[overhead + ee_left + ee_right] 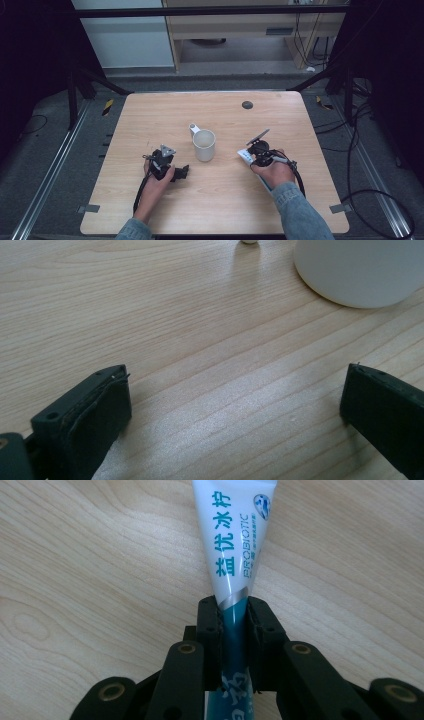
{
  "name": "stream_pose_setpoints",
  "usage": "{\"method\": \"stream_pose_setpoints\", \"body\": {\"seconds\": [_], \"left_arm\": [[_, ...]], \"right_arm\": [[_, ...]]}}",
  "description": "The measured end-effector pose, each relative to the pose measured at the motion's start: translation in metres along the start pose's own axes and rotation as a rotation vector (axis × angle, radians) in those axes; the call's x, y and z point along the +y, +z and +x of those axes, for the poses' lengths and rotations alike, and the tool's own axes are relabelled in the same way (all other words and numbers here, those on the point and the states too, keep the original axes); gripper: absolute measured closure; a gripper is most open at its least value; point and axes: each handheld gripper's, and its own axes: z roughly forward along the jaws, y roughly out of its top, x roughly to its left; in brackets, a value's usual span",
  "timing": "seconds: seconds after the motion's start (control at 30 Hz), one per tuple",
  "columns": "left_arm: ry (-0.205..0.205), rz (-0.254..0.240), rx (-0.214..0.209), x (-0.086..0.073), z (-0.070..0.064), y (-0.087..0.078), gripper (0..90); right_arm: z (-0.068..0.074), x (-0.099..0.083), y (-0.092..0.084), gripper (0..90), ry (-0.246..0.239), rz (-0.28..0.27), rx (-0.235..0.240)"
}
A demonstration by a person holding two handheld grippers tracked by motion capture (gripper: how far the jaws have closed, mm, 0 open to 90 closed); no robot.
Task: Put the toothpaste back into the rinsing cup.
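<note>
Right gripper clamped on a toothpaste tube beside a mug, left gripper waiting released.

In the high view, a white ceramic mug (204, 145) with its handle turned away from the person stands near the middle of the light wooden table (150, 110); the left gripper (181, 173) rests on the table near its left, and the right gripper (248, 155) holds a white and teal plastic toothpaste tube (244, 156) low over the table near the mug's right, probably to lift it toward the mug. In the left gripper view, the jaws stand wide apart with bare table between them and the mug (360, 270) ahead, well placed to steady it. In the right gripper view, the jaws pinch the flattened tube (235, 535) tightly at its teal part, its printed white end pointing away over the table.
</note>
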Motion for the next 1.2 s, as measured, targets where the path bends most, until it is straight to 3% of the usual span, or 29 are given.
{"method": "stream_pose_setpoints", "body": {"seconds": [0.43,0.67,1.2], "left_arm": [[0.0,-0.001,0.002,0.0,0.0,0.0,0.0],[0.0,-0.001,0.001,0.0,0.0,0.0,0.0],[0.001,0.001,0.003,-0.001,-0.001,-0.001,0.0]], "right_arm": [[-0.013,0.005,-0.045,78.1,0.032,-0.148,0.025],[-0.014,0.009,-0.05,78.2,0.045,-0.22,0.066],[-0.012,0.026,-0.064,78.2,0.042,-0.361,0.087]]}}
